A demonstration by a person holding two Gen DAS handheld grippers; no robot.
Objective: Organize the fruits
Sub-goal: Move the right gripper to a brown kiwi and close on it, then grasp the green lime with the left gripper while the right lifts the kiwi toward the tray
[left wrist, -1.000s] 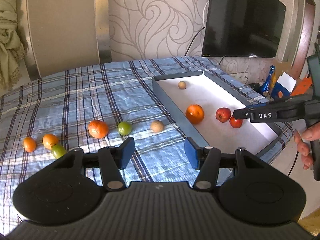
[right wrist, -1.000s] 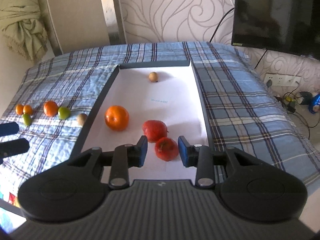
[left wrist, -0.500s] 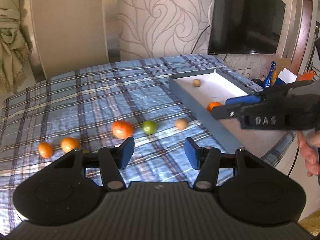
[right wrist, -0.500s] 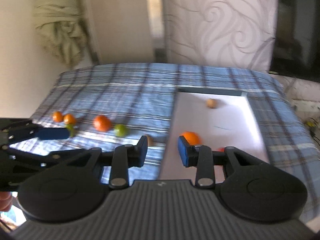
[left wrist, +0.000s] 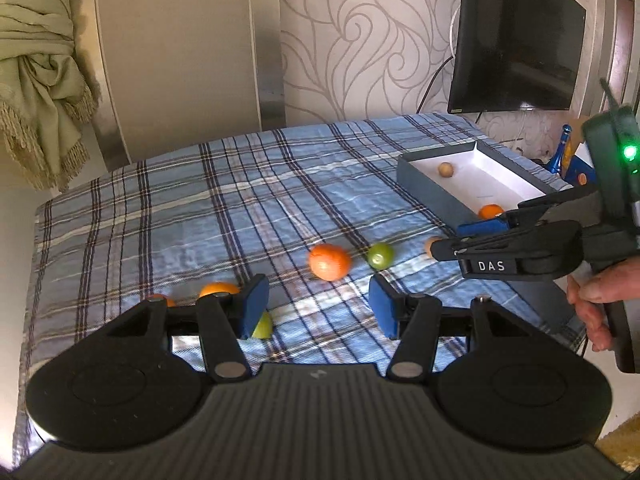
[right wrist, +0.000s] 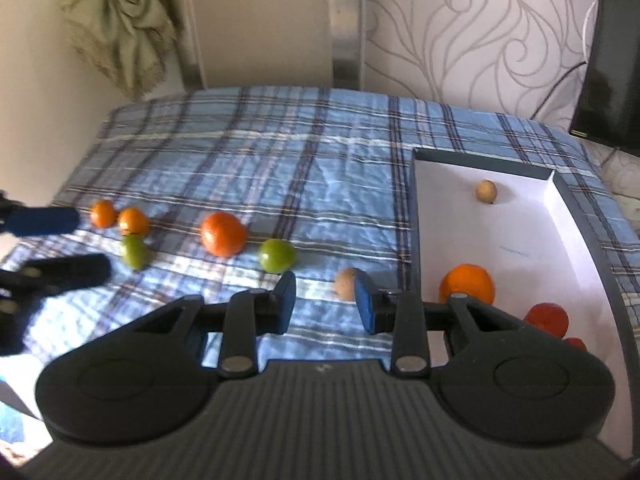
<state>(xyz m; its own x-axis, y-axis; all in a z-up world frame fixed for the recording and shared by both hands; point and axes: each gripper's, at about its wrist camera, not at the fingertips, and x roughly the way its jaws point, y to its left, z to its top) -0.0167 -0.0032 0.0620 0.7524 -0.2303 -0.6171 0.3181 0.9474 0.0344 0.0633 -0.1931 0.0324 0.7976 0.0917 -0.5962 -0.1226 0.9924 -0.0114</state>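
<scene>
While both grippers hover above the blue plaid cloth that covers the table, neither holds anything. The left gripper has its blue-padded jaws parted with only cloth between them; a small green fruit lies half hidden behind its left pad. The right gripper has its jaws standing a short way apart and empty, and a small tan round fruit lies on the cloth just past its right pad, close to the tray's left wall. A hand grips the right gripper's handle at the right edge of the left wrist view.

On the cloth to the left of the tray, the loose fruits lie in a rough row: two small oranges touching each other nearest the left edge, the small green fruit just in front of them, a large orange further right, then a round green fruit, then the tan one.

Near the table's right edge sits the dark grey rectangular tray with a white floor. It holds another small tan fruit near its far wall, a big orange by its left wall, and two red fruits at its near end, partly hidden behind the right gripper's body.
</scene>
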